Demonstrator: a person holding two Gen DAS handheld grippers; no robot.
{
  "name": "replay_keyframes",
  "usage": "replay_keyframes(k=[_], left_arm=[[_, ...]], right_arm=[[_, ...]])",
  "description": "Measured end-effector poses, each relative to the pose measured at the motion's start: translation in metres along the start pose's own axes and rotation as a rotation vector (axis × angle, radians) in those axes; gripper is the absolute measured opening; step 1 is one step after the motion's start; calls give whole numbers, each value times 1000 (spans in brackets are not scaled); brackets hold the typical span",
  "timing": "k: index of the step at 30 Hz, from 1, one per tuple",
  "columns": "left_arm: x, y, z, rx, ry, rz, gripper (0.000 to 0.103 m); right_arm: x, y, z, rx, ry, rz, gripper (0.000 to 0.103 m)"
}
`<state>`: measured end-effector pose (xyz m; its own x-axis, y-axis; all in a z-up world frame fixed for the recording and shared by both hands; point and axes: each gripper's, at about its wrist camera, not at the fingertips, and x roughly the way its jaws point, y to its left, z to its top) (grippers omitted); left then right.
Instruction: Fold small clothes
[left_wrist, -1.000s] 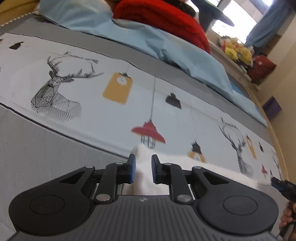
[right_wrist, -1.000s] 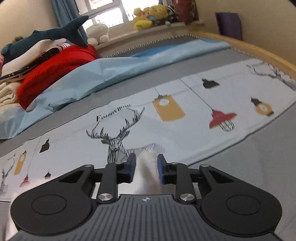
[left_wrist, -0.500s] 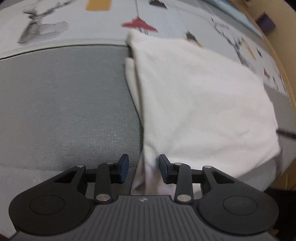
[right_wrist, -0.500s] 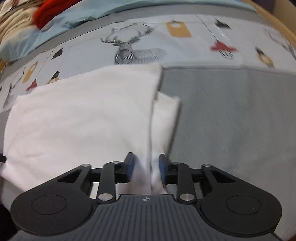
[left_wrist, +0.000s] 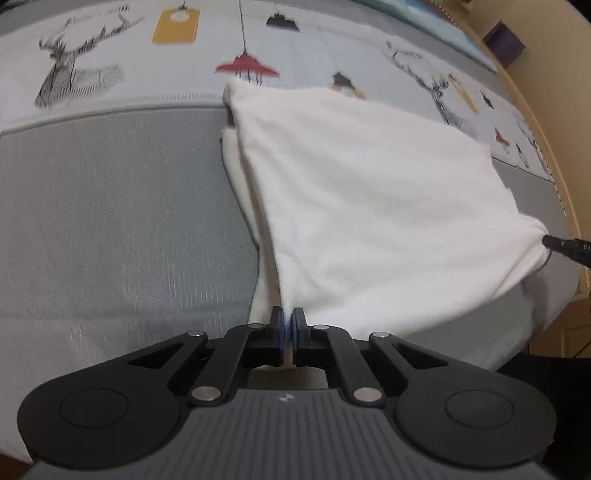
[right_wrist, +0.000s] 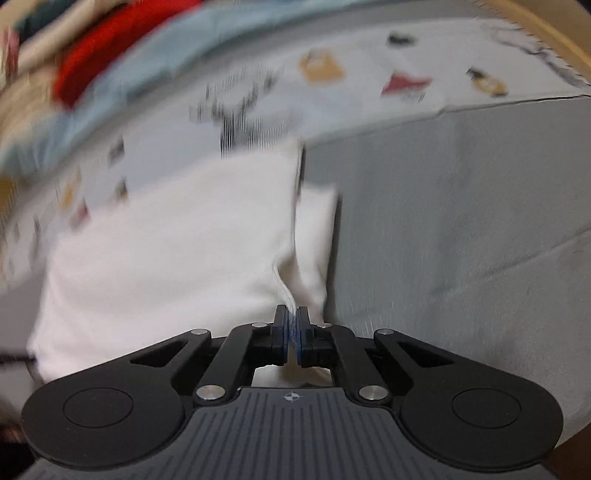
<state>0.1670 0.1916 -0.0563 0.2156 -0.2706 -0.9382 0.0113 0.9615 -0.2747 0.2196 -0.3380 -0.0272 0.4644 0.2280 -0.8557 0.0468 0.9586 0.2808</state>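
A white garment lies spread on the bed, its near edge lifted off the grey cover. My left gripper is shut on the garment's near left corner. In the right wrist view the same white garment fills the middle left, with a folded-in sleeve beside it. My right gripper is shut on the near right corner. The right gripper's tip shows at the far right edge of the left wrist view, touching the cloth.
The bed has a grey cover and a printed sheet with deer and lamps. A red blanket and light blue bedding lie at the back. The wooden bed edge runs along the right.
Both grippers have closed from open onto the garment's near corners. The right wrist view is now blurred by motion, with the view tilted upward.
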Motion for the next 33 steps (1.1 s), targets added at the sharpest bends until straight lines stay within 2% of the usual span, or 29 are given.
replay_keyframes(k=[2,4,6,7,9,12,14,16,18,20,24,29,33], left_arm=[[12,-5,-8,46,67,49,4],[18,-11,-10,78,99,85,5],[16,-14,-6,72,79,89,6],[12,-16,-4,70,53,87,6],[2,-19,0,73,1,86,6],[-5,-25,5,82,-38,28,6],[3,-29,3,106,-6,17,7],[18,-30,-2,139,80,69,7],[32,-32,-6,177,141,142,7],[33,-36,-8,205,144,163,12],[26,-36,-11,223,127,149,21],[25,-38,-9,227,129,154,22],[23,-39,-6,226,122,149,27]], right_arm=[[1,-1,-1,10,6,-21,3],[14,0,-9,-34,100,-73,3],[27,3,-20,-85,192,-131,6],[28,5,-23,-107,198,-165,6],[20,6,-20,-106,160,-179,7],[2,4,-13,-56,71,-110,7],[1,3,-11,-50,74,-60,7],[12,3,-16,-63,139,-42,7],[29,5,-24,-116,226,-113,7],[40,6,-30,-151,279,-185,9],[35,5,-28,-134,251,-174,12],[29,7,-25,-142,215,-173,13],[24,6,-22,-122,184,-171,19]])
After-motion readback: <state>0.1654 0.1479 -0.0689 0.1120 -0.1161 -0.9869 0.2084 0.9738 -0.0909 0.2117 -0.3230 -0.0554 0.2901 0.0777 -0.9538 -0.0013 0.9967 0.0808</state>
